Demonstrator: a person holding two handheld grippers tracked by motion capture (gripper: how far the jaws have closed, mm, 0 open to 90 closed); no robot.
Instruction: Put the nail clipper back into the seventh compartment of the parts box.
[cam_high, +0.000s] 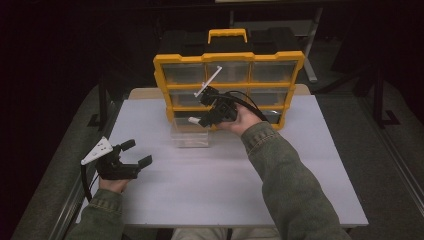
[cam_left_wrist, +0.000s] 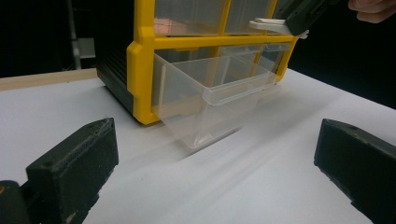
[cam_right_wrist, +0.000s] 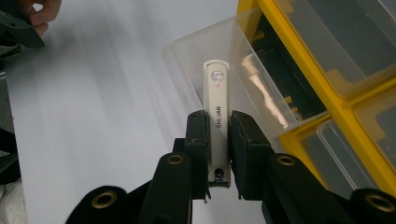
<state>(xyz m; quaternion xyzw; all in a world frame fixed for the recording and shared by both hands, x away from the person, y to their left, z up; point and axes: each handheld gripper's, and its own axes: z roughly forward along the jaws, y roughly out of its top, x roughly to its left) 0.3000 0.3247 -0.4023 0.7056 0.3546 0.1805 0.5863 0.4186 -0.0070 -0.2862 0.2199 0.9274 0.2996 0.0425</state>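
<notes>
A yellow organizer (cam_high: 227, 57) with clear drawers stands upright at the table's far side. Its bottom-left clear drawer (cam_high: 190, 135) is pulled out onto the table, and it shows close up in the left gripper view (cam_left_wrist: 219, 93). My right gripper (cam_high: 207, 117) is shut on a slim cream-white nail clipper (cam_right_wrist: 217, 107) with a small sticker at its tip. The clipper hangs over the open drawer (cam_right_wrist: 196, 60), its tip (cam_left_wrist: 271, 25) just above the rim. My left gripper (cam_high: 136, 152) rests open at the table's near left, with nothing between its fingers (cam_left_wrist: 74, 163).
The white table (cam_high: 210, 190) has free room in front of the drawer and to the right. The organizer's other drawers (cam_right_wrist: 345, 42) are pushed in. Dark floor and metal stands (cam_high: 310, 45) lie behind the table.
</notes>
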